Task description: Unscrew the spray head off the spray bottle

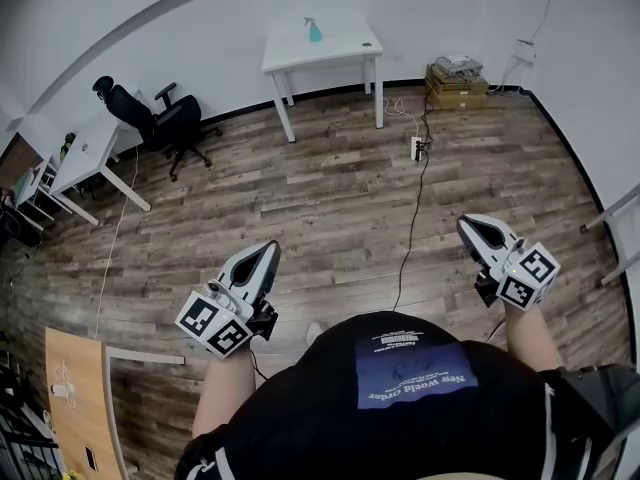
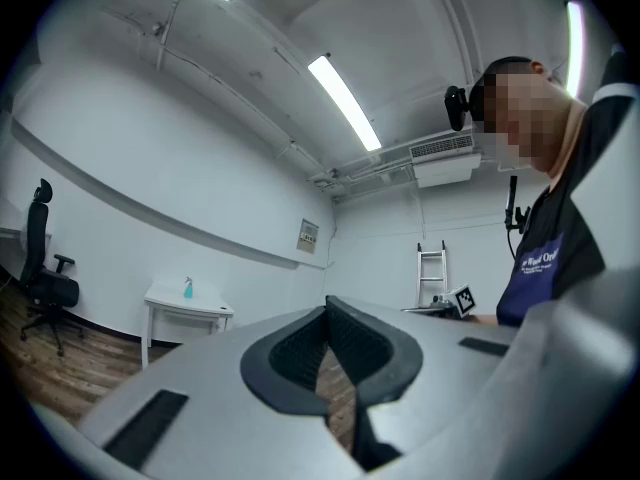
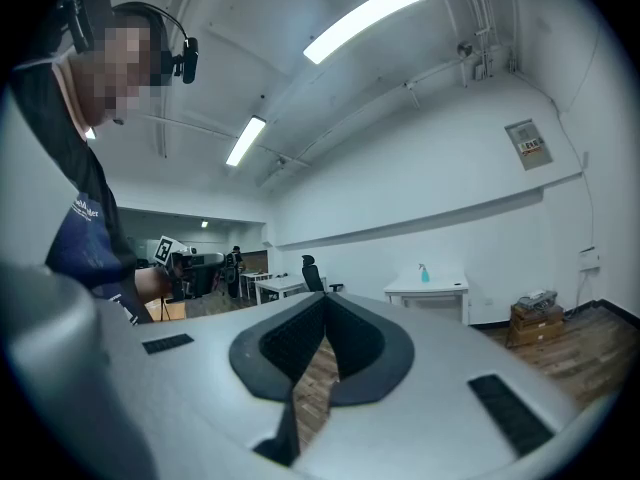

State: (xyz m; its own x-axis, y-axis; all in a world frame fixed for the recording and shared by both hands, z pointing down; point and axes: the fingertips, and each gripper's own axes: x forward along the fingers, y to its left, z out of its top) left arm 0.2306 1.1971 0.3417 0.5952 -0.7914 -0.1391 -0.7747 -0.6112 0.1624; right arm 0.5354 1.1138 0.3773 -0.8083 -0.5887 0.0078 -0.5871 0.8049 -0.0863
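Head view showed both grippers raised level in front of the person, well apart from the work. The left gripper and right gripper each had their jaws pressed together on nothing, as each gripper's own view confirmed. The spray bottle stood upright near the far edge of a white table across the wooden floor, untouched, its spray head on top.

The bottle looked small, blue and probably plastic, so it was likely light and easy to tip or spin, with smooth walls that might give under a hard squeeze. How full it was could not be told. One gripper would probably do best clamping the body low down, while the other took the collar under the head to turn it.
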